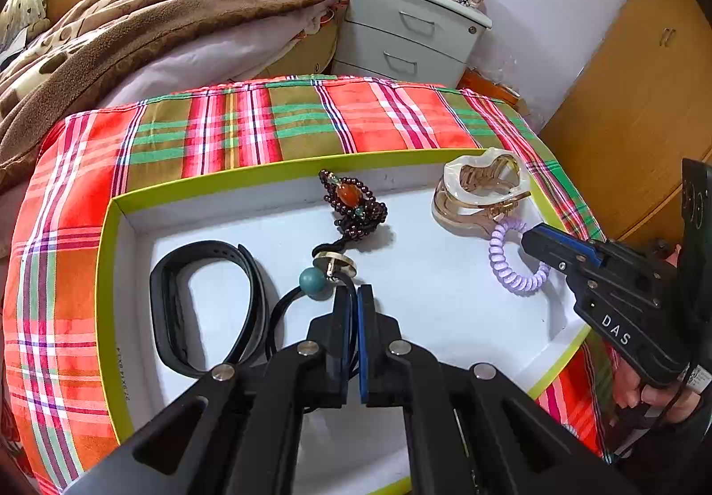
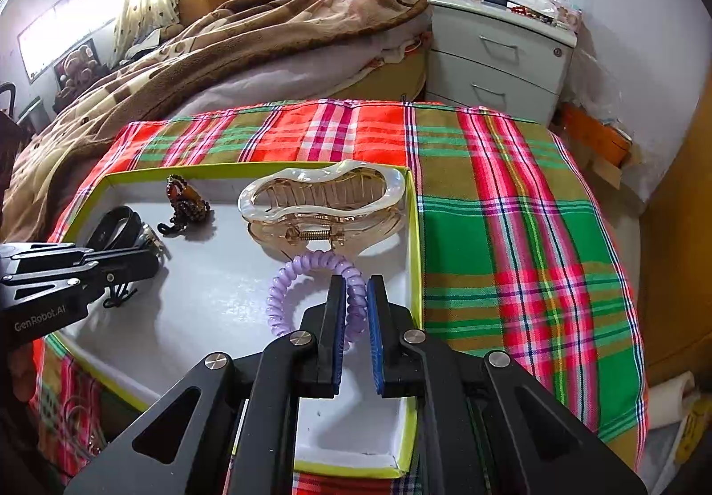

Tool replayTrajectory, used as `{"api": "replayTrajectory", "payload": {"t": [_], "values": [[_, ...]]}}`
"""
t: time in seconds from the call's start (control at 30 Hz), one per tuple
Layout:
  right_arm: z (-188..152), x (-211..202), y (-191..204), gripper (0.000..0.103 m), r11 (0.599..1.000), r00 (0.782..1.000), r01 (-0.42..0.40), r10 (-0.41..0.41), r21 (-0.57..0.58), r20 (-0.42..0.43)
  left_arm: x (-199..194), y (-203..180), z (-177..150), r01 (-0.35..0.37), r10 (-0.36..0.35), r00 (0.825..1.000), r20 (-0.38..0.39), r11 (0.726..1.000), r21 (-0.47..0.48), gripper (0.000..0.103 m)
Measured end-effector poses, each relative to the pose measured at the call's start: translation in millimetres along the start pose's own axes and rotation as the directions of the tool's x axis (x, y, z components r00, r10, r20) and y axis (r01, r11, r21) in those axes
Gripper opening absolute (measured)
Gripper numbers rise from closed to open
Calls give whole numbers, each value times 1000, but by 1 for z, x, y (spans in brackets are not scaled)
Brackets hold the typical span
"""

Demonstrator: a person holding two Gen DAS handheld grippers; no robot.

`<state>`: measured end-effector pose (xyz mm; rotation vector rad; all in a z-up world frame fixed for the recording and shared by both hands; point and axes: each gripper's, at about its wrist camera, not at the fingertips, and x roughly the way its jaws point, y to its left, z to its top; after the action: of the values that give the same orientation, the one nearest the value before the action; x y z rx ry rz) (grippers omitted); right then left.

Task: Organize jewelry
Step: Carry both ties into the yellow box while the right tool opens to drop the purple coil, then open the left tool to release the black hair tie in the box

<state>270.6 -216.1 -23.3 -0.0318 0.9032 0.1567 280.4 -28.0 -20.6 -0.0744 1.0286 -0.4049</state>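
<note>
A: Supporting surface?

B: 1 surface covered by a plaid cloth (image 1: 249, 126) in red, green and olive. The cloth hides what is beneath it.

A: Items resting directly on the cloth?

B: 1 shallow box tray (image 1: 103, 272), white inside with a yellow-green rim. It sits towards the cloth's left side in the right wrist view, where bare plaid lies to its right.

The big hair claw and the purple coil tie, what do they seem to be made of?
Hair claw: glossy, translucent, probably plastic or acetate, with a pearly rim and an amber body; its spring looks like metal. Purple coil tie: smooth, slightly translucent spiral, probably stretchy plastic.
</note>
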Motion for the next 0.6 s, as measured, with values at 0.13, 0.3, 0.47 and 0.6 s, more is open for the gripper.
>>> {"api": "replayTrajectory", "payload": {"t": [0.13,0.3,0.47,0.6], "values": [[0,-1,2,10,1000,1000,5,-5,2,4,1,0,1,-1,1,1000,-1,1000,-6,4],[0,-3,2,11,1000,1000,0,0,2,14,0,-1,1,-3,3,1000,1,1000,-7,18],[0,-7,4,17,1000,1000,-4,3,8,27,-2,-2,0,-29,29,1000,6,1000,-4,30],[0,-12,4,18,1000,999,-10,10,19,38,-6,-3,-1,-35,35,999,12,999,-3,33]]}}
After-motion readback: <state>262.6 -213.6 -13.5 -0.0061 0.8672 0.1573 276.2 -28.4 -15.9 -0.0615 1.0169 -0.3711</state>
